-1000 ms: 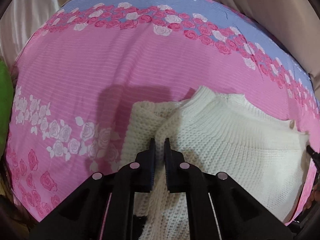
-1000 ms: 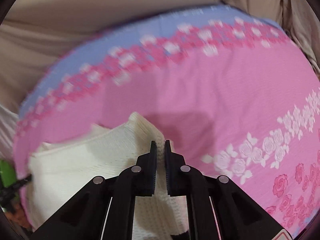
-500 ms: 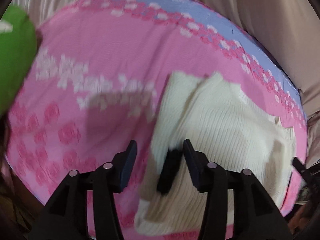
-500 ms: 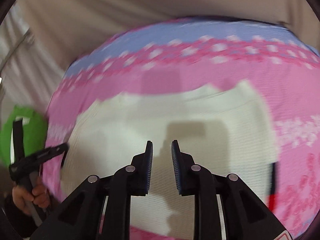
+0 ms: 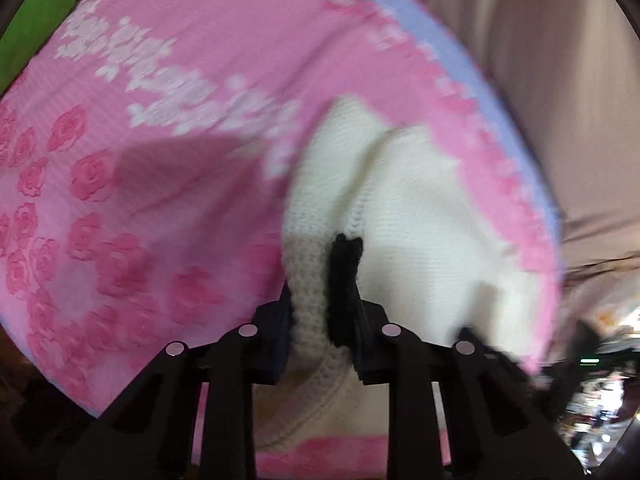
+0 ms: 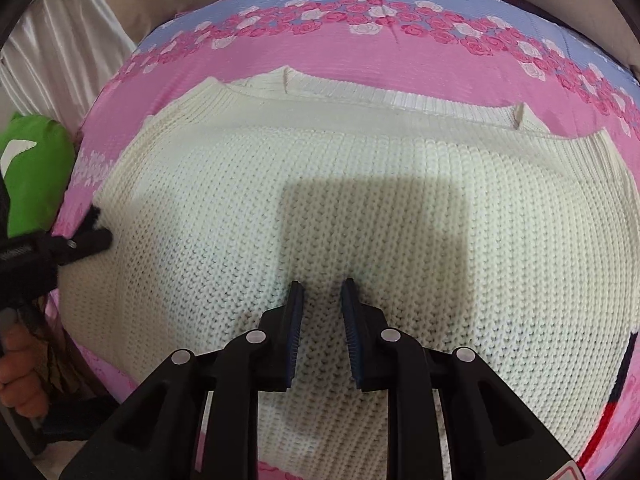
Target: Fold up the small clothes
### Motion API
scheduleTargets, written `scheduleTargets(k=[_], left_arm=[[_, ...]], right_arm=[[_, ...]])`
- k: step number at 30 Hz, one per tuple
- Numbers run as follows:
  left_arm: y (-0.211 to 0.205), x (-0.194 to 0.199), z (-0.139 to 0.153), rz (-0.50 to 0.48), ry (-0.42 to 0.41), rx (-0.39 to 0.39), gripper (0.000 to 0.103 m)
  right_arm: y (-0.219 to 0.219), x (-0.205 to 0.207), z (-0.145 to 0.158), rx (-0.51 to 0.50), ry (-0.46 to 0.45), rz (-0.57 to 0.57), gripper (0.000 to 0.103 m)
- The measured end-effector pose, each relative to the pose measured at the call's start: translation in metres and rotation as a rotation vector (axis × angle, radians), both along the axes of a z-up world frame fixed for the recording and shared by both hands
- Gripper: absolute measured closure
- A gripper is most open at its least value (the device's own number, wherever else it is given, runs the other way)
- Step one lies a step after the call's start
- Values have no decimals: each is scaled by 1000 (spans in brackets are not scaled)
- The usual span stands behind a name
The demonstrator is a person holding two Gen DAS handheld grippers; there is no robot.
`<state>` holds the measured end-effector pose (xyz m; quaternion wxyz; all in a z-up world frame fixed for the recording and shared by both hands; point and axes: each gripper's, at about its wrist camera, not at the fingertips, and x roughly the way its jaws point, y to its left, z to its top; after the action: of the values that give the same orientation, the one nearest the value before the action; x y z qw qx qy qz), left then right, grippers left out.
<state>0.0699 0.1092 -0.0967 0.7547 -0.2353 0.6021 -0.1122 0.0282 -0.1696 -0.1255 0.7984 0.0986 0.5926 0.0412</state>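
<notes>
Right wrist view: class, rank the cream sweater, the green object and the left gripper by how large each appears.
1. cream sweater, fills most of the view.
2. green object, partly cut off at the edge.
3. left gripper, only its tip shows, pinching the sweater's edge.

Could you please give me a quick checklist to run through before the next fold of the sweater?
1. Left gripper shut on sweater edge: ok.
2. Right gripper open, holding nothing: ok.
3. Sweater lies flat on the sheet: ok in the right view.
4. Black trim also in the left grip: cannot tell.
5. Green item clear of sweater: ok.
</notes>
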Motion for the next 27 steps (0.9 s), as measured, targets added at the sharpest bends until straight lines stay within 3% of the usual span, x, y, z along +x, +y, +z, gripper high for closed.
scheduleTargets(k=[4,7,11,14,15,16,17,19,21,24,27], left_arm=[[-52,-7,63,-156,-141,-32,81],[-127,-19,99,-369,-222,-60,81],[-220,-42,92,-598,-249,7,78],[-261,-58,70,-691,-214,52,74],[-261,-61,71,-687,-201,26,73],[-255,-64,74,-676,-198,-8,65],[-244,-67,83,-656,-224,-42,50],[-218,-67,99,-604,-299,-26,35],[-197,-64,108,-559,-340,21,30],[-153,-52,95,-459,-291,108,29],[-121,-44,80,-357,-212,125,29]], right_arm=[[-28,-9,0,139,-8,-63,79],[-60,-27,16,248,-43,-165,74],[-112,-65,42,228,-124,-279,55],[-153,-98,48,137,-128,-373,54],[-170,-113,48,117,-114,-420,54],[-178,-121,48,118,-110,-444,54],[-188,-134,51,133,-112,-478,53],[-192,-148,57,177,-128,-515,48],[-190,-153,63,270,-152,-538,41],[-163,-129,66,406,-154,-510,28],[-133,-97,57,402,-113,-440,20]])
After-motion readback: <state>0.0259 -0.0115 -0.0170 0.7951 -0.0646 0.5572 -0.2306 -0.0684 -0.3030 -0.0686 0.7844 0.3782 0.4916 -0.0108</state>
